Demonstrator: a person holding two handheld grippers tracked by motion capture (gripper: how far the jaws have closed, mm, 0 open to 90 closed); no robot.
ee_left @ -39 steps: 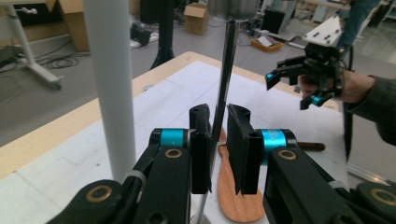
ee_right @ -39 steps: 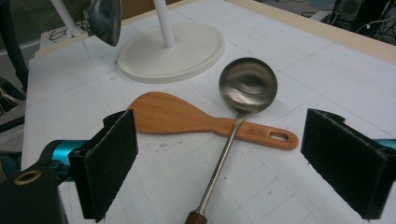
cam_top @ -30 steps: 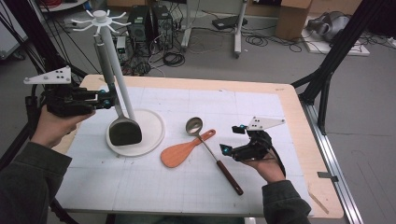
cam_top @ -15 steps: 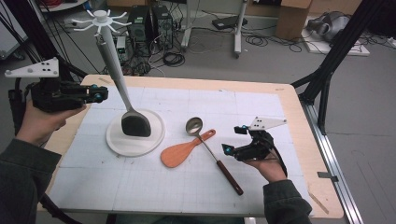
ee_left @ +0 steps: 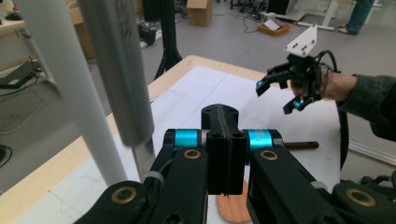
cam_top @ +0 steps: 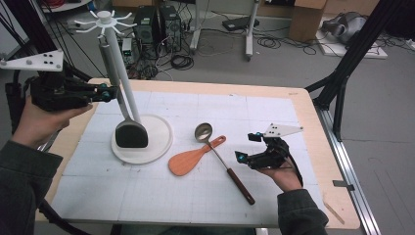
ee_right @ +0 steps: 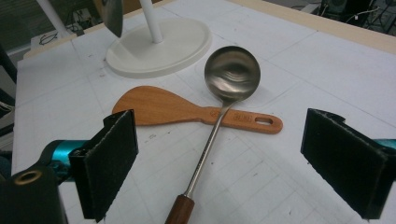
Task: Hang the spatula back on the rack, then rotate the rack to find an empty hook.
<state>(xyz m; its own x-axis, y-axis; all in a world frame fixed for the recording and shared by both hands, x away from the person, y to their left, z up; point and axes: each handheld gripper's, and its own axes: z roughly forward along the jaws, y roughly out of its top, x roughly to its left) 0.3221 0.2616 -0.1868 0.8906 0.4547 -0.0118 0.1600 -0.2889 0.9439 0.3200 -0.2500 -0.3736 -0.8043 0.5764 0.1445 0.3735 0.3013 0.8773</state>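
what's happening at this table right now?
A person holds a gripper in each hand. The left gripper, its jaws just closed, seems to grip the handle of a black spatula held up beside the white hook rack. The right gripper waits open by the ladle, which lies across the wooden rice paddle.

The ladle (ee_right: 232,74) in front of the right tool (ee_right: 219,163) had a shiny metal bowl and a dark wood grip. Under it lay a smooth wooden rice paddle (ee_right: 177,110). The spatula (cam_top: 131,135) beside the left tool (cam_top: 105,92) had a dull black head and grey metal handle.
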